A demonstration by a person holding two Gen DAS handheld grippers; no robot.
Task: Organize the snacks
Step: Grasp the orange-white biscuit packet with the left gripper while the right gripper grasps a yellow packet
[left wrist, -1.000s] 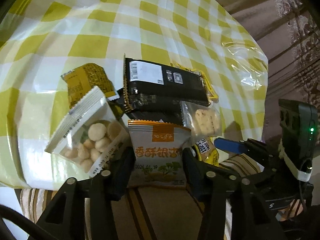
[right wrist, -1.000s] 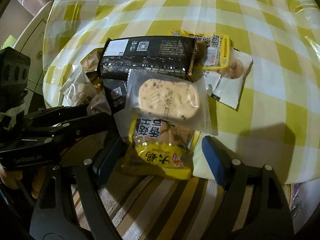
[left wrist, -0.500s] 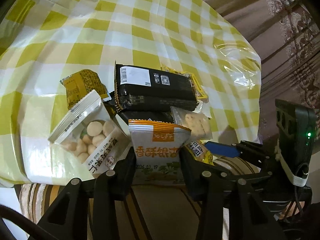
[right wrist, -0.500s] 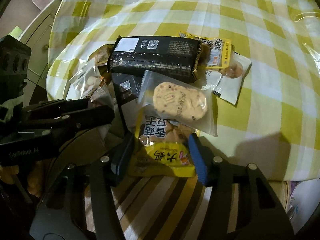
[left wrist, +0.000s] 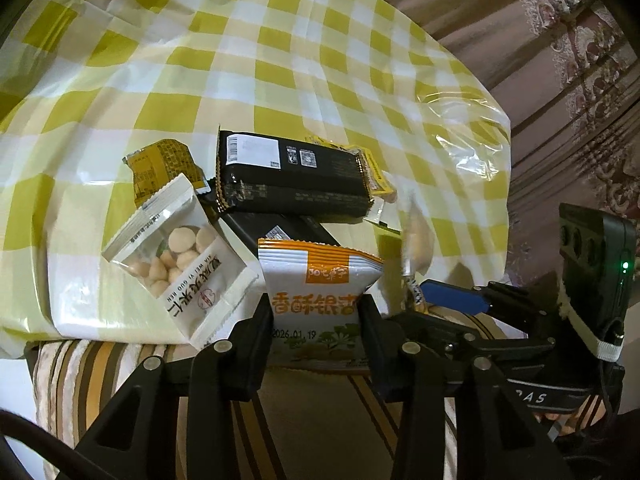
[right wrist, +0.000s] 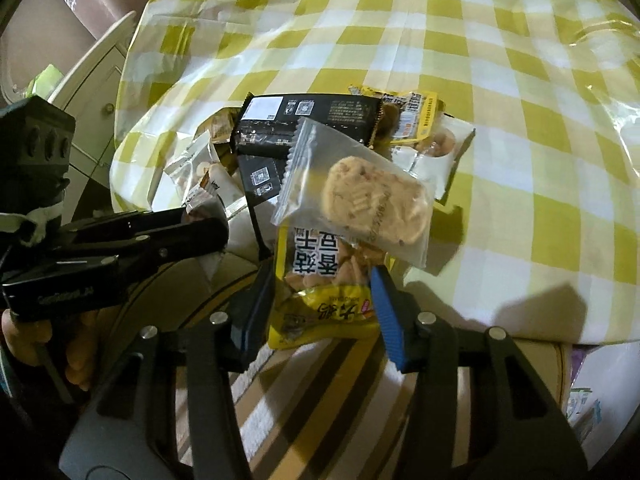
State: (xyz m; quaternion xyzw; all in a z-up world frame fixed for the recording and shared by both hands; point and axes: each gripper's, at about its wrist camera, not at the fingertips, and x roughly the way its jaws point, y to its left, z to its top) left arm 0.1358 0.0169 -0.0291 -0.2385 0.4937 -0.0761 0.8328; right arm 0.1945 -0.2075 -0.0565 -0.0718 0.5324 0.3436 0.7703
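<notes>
**Two snack packets gripped at the near edge of the checked table**

Nearest the left wrist camera, the left gripper (left wrist: 316,312) has its black jaws pressed against both sides of an orange-and-white packet (left wrist: 318,288). The packet has an orange serrated top, an orange label square, large orange characters and a printed date near its foot. It stands upright just off the table's near edge, above a striped cushion (left wrist: 320,420).

The right gripper (right wrist: 322,300), with blue pads, is closing on a yellow packet (right wrist: 320,284) that sits between its jaws, which touch both sides. The packet shows black characters on white, a clear window of pale pieces and a yellow lower band. A clear sachet holding one oval speckled biscuit (right wrist: 360,196) rests tilted on the packet's top.

Just beyond, on the yellow-and-white checked tablecloth (left wrist: 280,60), lies the rest of the pile. A white pouch with a window of round pale balls (left wrist: 180,256) leans at the left. Behind it is a crumpled mustard-yellow wrapper (left wrist: 160,164). In the middle a long black bar packet (left wrist: 292,176) lies across a second black packet (left wrist: 276,228). At the far right of the pile are a yellow-edged packet (right wrist: 416,116) and a white sachet (right wrist: 440,152).

Farthest right, a patterned curtain (left wrist: 580,80) hangs beyond the table.
</notes>
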